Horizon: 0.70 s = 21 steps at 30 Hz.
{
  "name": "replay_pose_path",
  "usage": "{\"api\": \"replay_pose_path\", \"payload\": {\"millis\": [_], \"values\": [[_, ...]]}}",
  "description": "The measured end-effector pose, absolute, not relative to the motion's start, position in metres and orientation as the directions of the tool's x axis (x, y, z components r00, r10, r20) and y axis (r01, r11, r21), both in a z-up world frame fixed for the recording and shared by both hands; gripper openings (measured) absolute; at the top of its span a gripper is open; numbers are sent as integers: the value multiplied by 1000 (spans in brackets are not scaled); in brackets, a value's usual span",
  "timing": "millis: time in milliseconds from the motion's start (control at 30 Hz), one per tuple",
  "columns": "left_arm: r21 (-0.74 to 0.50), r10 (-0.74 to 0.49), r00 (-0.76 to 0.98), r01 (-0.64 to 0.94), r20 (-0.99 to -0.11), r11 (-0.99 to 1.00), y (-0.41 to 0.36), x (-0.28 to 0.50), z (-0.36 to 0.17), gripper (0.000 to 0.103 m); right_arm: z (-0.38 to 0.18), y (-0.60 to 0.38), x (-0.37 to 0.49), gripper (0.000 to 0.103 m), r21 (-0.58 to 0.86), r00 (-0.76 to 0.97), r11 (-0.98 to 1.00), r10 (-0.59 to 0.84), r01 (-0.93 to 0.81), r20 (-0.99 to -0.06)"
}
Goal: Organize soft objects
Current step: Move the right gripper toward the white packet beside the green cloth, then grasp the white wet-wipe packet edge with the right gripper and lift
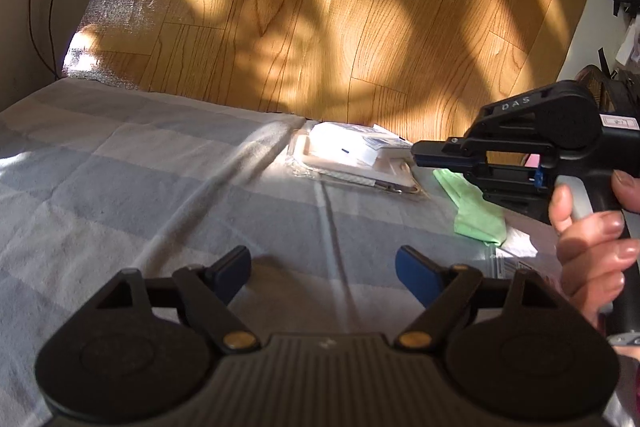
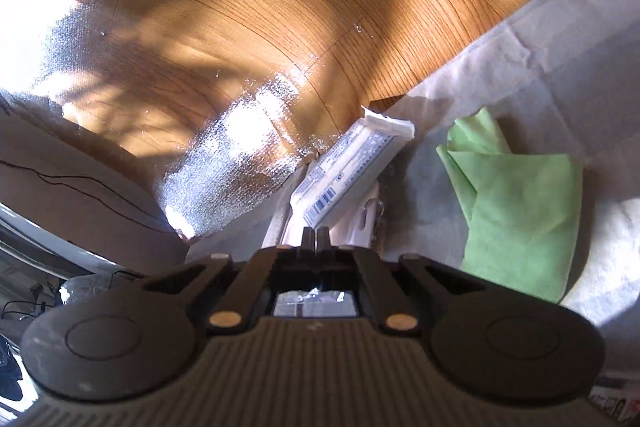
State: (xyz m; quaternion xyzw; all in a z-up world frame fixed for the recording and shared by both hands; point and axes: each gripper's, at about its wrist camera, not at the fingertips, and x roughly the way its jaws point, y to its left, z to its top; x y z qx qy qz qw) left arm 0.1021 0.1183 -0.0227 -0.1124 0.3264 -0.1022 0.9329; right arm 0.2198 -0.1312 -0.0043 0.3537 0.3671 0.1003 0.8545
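A folded green cloth (image 2: pixel 520 211) lies on the grey checked blanket (image 1: pixel 120 187); it also shows in the left wrist view (image 1: pixel 476 215), partly hidden by the right gripper. A white plastic-wrapped packet (image 2: pixel 348 171) lies on a pinkish flat packet at the blanket's edge, seen too in the left wrist view (image 1: pixel 348 147). My left gripper (image 1: pixel 322 271) is open and empty, low over the blanket. My right gripper (image 2: pixel 315 237) is shut with nothing between its fingers, just short of the white packet; in the left wrist view it (image 1: pixel 416 149) hovers above the green cloth.
Wooden floor (image 1: pixel 320 7) lies beyond the blanket's far edge, with bright sun patches. A long crease (image 1: pixel 192 203) runs across the blanket. A printed paper (image 1: pixel 516 267) lies beside the green cloth. Cables and dark clutter (image 2: pixel 24 307) sit at the left in the right wrist view.
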Motion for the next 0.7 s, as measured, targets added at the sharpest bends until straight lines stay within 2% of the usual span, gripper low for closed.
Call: {"api": "replay_pose_path", "payload": {"millis": [133, 233, 267, 300, 367, 433, 500, 567, 667, 700], "values": [[-268, -241, 772, 95, -588, 959, 118, 102, -21, 82, 10, -139, 207, 4, 646, 733, 759, 394, 81, -555], [-253, -228, 780, 92, -584, 963, 116, 101, -20, 83, 21, -131, 221, 17, 561, 758, 825, 321, 70, -567], [-251, -228, 781, 94, -582, 963, 116, 100, -20, 83, 27, -124, 228, 30, 474, 777, 880, 266, 47, -570], [-247, -227, 780, 96, -583, 964, 115, 101, -20, 83, 33, -117, 237, 53, 364, 800, 930, 187, 41, -570], [-242, -232, 778, 105, -584, 965, 114, 103, -20, 83, 34, -113, 257, 70, 307, 789, 951, 154, 46, -595], [-249, -244, 774, 115, -585, 962, 114, 104, -20, 83, 28, -112, 280, 72, 313, 741, 950, 202, 12, -641], [-258, -253, 770, 119, -585, 959, 115, 105, -20, 83, 19, -107, 296, 78, 219, 729, 976, 143, 9, -670], [-267, -261, 766, 121, -587, 956, 116, 106, -20, 84, 10, -111, 310, 78, 192, 719, 981, 116, 25, -685], [-278, -269, 760, 122, -592, 953, 116, 108, -21, 84, 0, -127, 323, 73, 265, 696, 962, 148, 64, -703], [-279, -271, 758, 122, -593, 953, 116, 109, -21, 85, -2, -133, 325, 65, 296, 690, 952, 167, 72, -704]]}}
